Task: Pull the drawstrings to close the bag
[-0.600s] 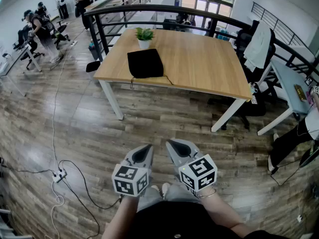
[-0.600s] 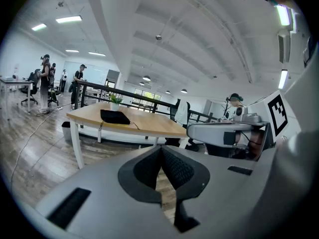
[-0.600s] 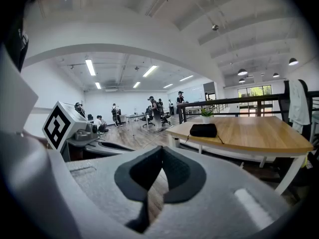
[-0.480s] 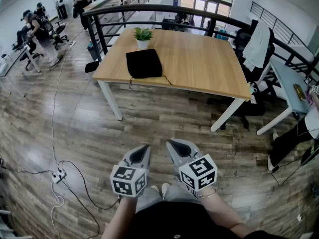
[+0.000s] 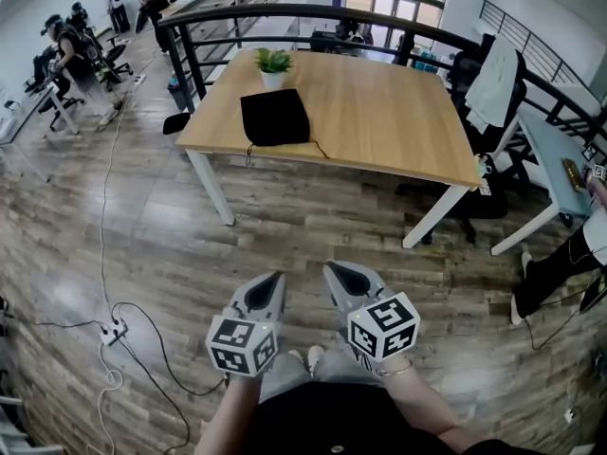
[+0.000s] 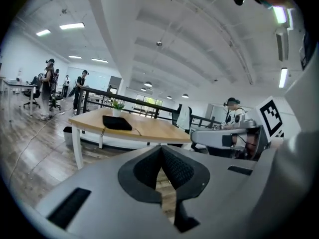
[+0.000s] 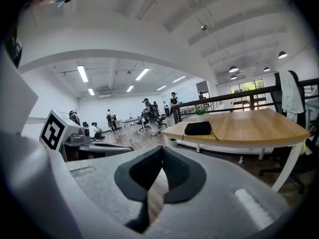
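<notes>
A black drawstring bag [image 5: 275, 117] lies flat near the front left of a wooden table [image 5: 379, 121], its thin drawstrings [image 5: 318, 148] trailing over the front edge. The bag [image 6: 116, 123] also shows far ahead in the left gripper view, and the bag [image 7: 198, 128] likewise in the right gripper view. My left gripper [image 5: 277, 281] and right gripper [image 5: 331, 271] are held side by side close to my body, well short of the table, over the floor. Both are shut with nothing between the jaws.
A small potted plant [image 5: 274, 67] stands behind the bag. A black railing [image 5: 313, 14] runs behind the table, with office chairs [image 5: 488, 93] at the right. Cables and a power strip [image 5: 113, 333] lie on the wood floor at the left. People stand at desks at the far left.
The view has shifted slightly; both grippers sit a little lower in the picture. Nothing was taken hold of, and the bag has not moved.
</notes>
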Available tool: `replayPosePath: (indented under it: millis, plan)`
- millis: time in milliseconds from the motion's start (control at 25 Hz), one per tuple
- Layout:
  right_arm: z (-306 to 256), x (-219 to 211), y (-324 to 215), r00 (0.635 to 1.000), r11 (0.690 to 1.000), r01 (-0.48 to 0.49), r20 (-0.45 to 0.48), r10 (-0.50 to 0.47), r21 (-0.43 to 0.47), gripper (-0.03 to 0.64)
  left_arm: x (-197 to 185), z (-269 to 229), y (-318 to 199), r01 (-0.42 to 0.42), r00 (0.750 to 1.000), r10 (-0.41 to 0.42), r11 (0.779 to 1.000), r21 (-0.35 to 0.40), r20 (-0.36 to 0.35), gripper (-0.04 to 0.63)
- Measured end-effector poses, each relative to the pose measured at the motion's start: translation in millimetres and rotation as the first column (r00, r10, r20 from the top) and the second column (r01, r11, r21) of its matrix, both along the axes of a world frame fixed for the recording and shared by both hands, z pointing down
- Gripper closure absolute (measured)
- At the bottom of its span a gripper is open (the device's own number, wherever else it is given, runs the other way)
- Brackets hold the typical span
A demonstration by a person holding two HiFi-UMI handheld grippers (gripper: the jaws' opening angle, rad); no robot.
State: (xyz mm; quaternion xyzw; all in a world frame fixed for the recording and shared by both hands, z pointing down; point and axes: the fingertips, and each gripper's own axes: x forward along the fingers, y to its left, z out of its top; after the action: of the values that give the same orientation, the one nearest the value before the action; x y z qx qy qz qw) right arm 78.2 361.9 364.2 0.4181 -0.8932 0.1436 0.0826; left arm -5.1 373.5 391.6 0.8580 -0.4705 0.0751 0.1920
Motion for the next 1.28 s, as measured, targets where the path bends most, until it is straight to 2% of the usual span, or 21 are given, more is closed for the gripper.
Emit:
replayPosePath:
  millis: [200,360,520,760,1040,1280]
  plan:
    - [2,5,-2,0.999,0.999,0.037,-0.006,-0.037,0.006,0.618,14,2,-7,-0.017,0.999,0.016,1.0,0.017,0.032,0.578]
    - [10,11,-7,0.996,0.996,0.086,-0.014,-0.086,-0.004,0.618,29,7,-15,-0.016,1.0,0.016,1.0,-0.001,-0.002,0.578]
    - [20,24,-8,0.996,0.996,0.085,-0.012,-0.085,-0.026,0.618,44,13,-15,0.008,0.999,-0.009,1.0,-0.026,-0.032,0.578]
    - [29,30,-25,0.997,0.995,0.082,-0.007,-0.082,-0.049,0.618,47,24,-31,0.018,0.999,-0.02,0.999,-0.051,-0.026,0.578]
    - [42,23,-76,0.998,0.996,0.053,-0.009,-0.054,-0.07,0.618,29,36,-88,0.032,0.999,-0.034,0.997,-0.074,-0.026,0.578]
    - [43,-7,-155,0.999,0.997,0.048,-0.007,-0.049,-0.066,0.618,5,35,-169,0.001,1.0,-0.002,0.997,-0.073,-0.017,0.578]
